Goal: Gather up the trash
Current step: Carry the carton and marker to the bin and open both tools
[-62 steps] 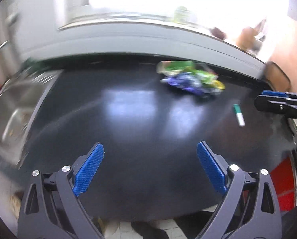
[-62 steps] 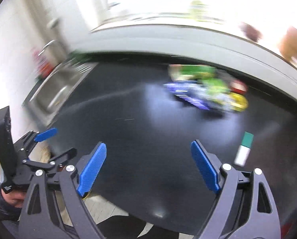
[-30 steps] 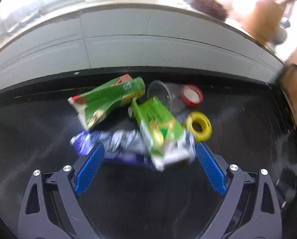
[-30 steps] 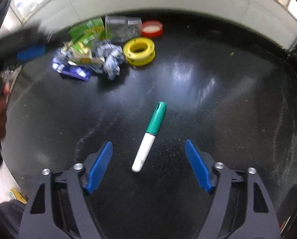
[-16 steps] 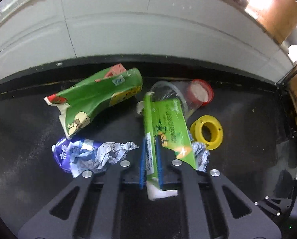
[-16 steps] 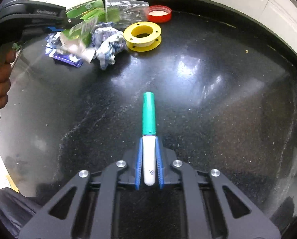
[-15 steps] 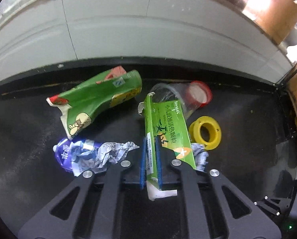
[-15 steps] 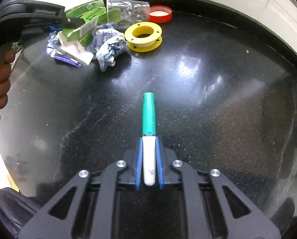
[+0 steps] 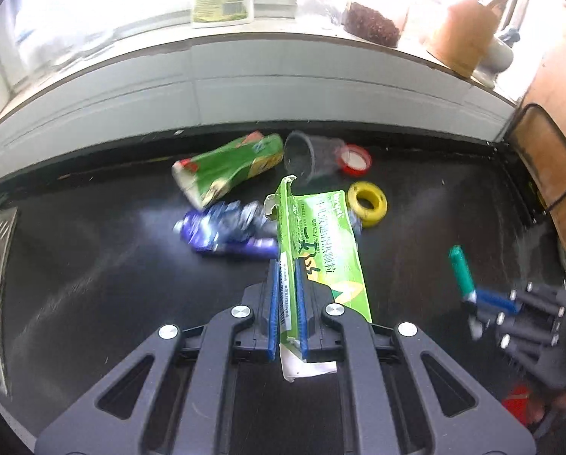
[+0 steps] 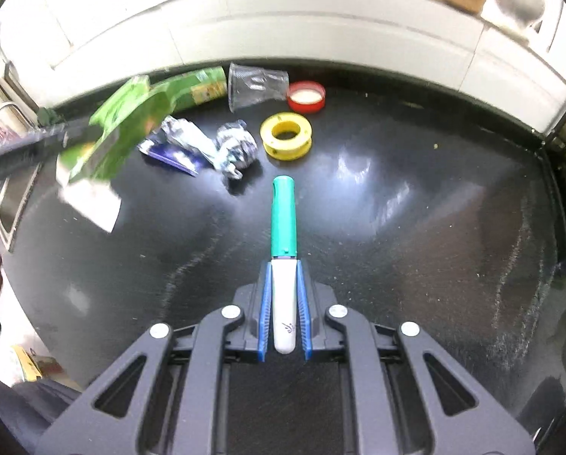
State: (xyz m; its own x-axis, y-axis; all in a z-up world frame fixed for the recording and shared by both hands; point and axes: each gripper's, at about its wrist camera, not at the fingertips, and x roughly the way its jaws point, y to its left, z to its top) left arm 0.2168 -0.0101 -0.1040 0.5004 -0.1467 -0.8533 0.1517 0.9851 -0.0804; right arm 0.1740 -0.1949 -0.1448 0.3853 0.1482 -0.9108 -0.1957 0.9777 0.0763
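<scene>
Got both hands full right now: my left tool [image 9: 286,303] is clamped on the flattened green carton [image 9: 321,242], its long axis running straight out ahead of the pads and lifted off the black table [image 10: 415,227]. My right tool [image 10: 284,303] is pinching the white barrel of the green-capped marker [image 10: 283,235], cap pointing forward. What's left lies ahead, nearer my left side: green snack bag [image 9: 226,168], crumpled purple wrapper [image 9: 226,229], clear plastic cup [image 9: 309,155], red lid [image 9: 355,157], yellow tape roll [image 9: 367,199]. No bin in sight yet.

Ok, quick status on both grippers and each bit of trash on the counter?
left gripper: shut on green carton, lifted
right gripper: shut on marker, capped
clear cup: on its side
green snack bag: lying crumpled
purple wrapper: crumpled
yellow tape roll: flat
red lid: flat
</scene>
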